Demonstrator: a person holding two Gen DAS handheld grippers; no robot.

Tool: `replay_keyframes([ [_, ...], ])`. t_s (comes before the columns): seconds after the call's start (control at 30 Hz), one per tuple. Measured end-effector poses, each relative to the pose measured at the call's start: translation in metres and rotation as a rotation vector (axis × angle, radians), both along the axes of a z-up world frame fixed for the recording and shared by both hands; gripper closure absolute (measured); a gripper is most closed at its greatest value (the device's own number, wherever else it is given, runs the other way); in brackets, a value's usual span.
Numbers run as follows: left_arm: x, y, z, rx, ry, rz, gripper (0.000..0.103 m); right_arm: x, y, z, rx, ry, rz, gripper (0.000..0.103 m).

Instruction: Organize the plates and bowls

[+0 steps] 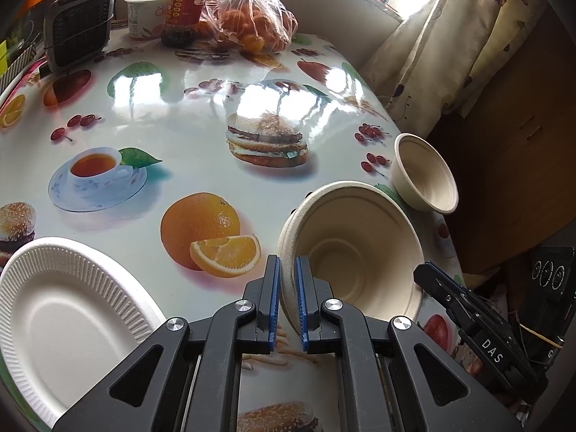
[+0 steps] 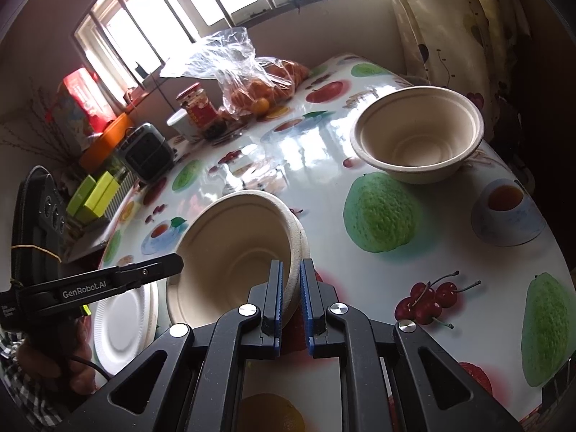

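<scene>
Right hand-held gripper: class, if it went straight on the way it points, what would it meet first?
The right hand-held gripper already straddles the rim of the near beige bowl, so that bowl's wall comes first. The far bowl lies off to the right.

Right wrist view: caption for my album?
Both grippers clamp a tilted beige paper bowl's rim; another bowl waits behind.

From the left wrist camera I had the held bowl (image 1: 351,252) straight ahead, its rim between the left gripper's (image 1: 287,300) fingers, with the right gripper (image 1: 468,302) at its right side. The plate (image 1: 68,320) lay on the table (image 1: 180,126) to the left, a second bowl (image 1: 424,174) sat behind to the right near the table's edge, and a bag of oranges (image 1: 252,25) stood at the far end.
</scene>
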State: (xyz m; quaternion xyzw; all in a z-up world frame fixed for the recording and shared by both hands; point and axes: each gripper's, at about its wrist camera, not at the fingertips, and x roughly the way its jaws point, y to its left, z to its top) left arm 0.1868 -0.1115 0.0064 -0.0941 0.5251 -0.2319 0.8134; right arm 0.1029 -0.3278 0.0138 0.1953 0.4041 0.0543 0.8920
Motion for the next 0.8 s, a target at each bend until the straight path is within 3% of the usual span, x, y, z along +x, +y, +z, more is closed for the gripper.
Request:
replay_keyframes([
  [0.8, -0.0007, -0.003, -0.002, 0.0, 0.002, -0.002, 0.093, 0.0008, -0.0021, -0.0008, 0.003, 0.001, -0.006, 0.091],
])
